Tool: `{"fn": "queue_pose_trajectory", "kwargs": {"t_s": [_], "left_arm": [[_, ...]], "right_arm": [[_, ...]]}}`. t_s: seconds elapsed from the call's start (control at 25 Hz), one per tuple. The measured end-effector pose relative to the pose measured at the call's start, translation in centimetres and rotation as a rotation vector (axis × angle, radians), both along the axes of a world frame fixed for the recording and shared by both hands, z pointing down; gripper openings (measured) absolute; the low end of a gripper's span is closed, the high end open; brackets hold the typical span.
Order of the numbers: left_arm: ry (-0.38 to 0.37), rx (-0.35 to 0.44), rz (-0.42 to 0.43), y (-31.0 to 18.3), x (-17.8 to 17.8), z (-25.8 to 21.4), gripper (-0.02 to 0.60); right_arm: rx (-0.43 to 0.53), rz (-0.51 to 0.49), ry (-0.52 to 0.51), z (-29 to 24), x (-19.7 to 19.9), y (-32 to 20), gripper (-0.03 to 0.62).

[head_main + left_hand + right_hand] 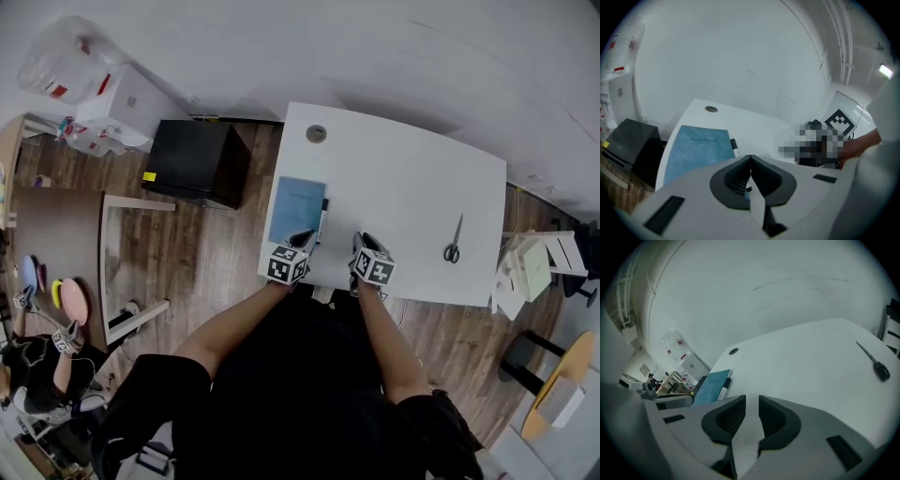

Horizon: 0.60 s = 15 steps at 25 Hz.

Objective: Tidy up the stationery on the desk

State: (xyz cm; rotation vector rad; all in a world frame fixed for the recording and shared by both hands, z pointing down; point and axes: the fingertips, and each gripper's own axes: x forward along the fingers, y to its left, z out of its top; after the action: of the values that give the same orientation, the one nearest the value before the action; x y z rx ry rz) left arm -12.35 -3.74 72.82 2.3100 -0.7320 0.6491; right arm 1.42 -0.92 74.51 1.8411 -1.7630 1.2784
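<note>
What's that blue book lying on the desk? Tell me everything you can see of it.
The notebook is a thin, closed book with a plain blue cover that looks matte, like soft card, and has the word "notebook" printed on it. It lies flat on the white desk, close to the desk's left edge, with its long side running away from the person. A black-and-white marker lies along its right edge. Whether the two touch cannot be told.

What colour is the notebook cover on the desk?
Light blue, with darker blue lettering; the notebook shows best in the left gripper view.
</note>
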Motion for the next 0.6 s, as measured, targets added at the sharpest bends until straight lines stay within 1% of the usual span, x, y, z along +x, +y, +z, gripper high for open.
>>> {"fn": "queue_pose_trajectory", "kwargs": {"t_s": [0.12,0.2,0.28,0.4,0.6], "left_arm": [[0.015,-0.020,-0.010,0.6,2.9,0.1,0.014],[0.019,-0.025,-0.009,0.8,4.9,0.1,0.014],[0.015,-0.018,0.005,1.1,7.1,-0.1,0.014],[0.015,-0.012,0.027,1.7,10.9,-0.1,0.014],[0.010,-0.010,0.070,3.1,17.6,0.2,0.014]], "right_arm": [[-0.006,0.013,0.022,0.0,4.0,1.1,0.084],[-0.008,0.045,0.025,0.0,6.8,1.6,0.084],[-0.007,0.080,0.031,-0.4,9.7,2.4,0.084],[-0.011,0.100,0.051,-0.6,14.0,3.7,0.084],[-0.023,0.147,0.057,-0.6,19.9,6.0,0.084]]}}
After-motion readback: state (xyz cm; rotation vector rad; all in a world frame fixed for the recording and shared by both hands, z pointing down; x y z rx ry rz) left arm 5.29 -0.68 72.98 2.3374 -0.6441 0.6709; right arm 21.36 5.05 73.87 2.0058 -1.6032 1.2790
